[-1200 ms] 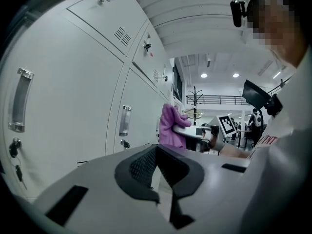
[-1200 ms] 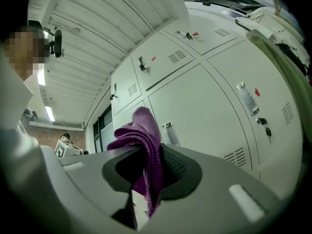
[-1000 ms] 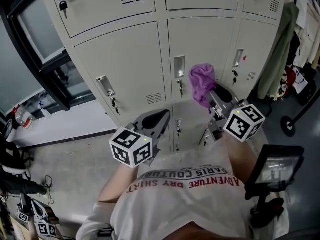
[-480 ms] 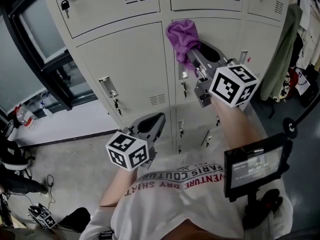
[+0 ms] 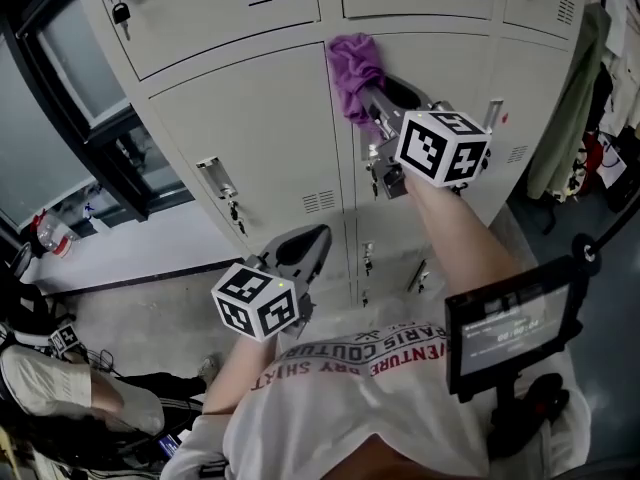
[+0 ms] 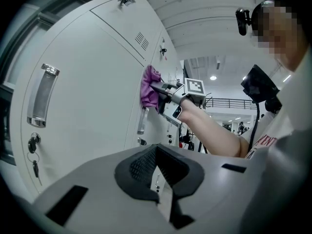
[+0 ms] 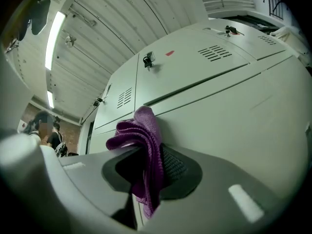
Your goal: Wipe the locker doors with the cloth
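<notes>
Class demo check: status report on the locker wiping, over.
Right claw shut on crumpled purple cloth, pressed near top of pale grey metal locker door. Left claw shut, empty, low. Chrome door handle just below cloth.

In the head view the right gripper and cloth hide most of the middle door's handle. The top lockers are cut off at twelve o'clock, a person at eight.

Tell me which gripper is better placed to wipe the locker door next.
Right. The right gripper is shut on the purple cloth, held up at the top of the middle locker door; the left gripper hangs lower, shut and empty.
</notes>
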Motion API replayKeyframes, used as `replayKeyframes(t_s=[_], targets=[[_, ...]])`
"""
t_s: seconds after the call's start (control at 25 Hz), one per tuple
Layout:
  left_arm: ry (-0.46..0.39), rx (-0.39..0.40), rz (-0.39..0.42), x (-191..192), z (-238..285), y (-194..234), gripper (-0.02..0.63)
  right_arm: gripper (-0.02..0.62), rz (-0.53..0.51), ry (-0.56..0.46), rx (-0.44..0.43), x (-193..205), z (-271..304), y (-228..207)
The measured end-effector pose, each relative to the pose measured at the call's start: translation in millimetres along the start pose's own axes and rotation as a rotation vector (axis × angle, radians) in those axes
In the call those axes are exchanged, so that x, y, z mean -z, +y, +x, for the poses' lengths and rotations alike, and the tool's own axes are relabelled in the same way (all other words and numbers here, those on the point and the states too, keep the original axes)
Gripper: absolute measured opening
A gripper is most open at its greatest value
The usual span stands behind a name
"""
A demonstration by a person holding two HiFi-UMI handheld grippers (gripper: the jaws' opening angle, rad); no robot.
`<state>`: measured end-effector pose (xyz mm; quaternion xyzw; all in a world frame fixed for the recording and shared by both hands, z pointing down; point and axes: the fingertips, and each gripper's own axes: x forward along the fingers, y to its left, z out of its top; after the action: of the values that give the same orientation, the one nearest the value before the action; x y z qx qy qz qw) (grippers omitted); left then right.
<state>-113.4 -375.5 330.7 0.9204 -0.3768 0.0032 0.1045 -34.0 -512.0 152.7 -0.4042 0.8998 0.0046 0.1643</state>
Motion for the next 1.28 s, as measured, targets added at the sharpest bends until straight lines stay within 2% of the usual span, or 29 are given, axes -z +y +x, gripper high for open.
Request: replayKeyframes(t_s=[0.24,0.6,0.96,1.12,1.28], targets=[[0.006,0.017,-0.003,-1.3,11.0,-1.6,0.000,0.072,-0.023,0.013,-0.006,-3.2,0.5,-4.4],[0.015,0.032,-0.004,2.3,20.1,-2.5,0.000,0.072,-0.052,-0.013,0.078,-15.3,-19.1,-42.0],[0.017,0.053,-0.010,4.9,29.7,-5.9,0.000,0.072,-0.081,-0.045,0.230,-39.7,-53.4,-104.6],[0.016,0.062,-0.015,6.4,33.6,-4.8,0.000,0.072,-0.068,-0.073,0.329,-51.8,-76.0,-143.9],[0.016,0.065,-0.019,8.2,35.7,-3.7,0.000,0.072,-0.023,-0.103,0.394,-60.8,-93.0,-174.0]])
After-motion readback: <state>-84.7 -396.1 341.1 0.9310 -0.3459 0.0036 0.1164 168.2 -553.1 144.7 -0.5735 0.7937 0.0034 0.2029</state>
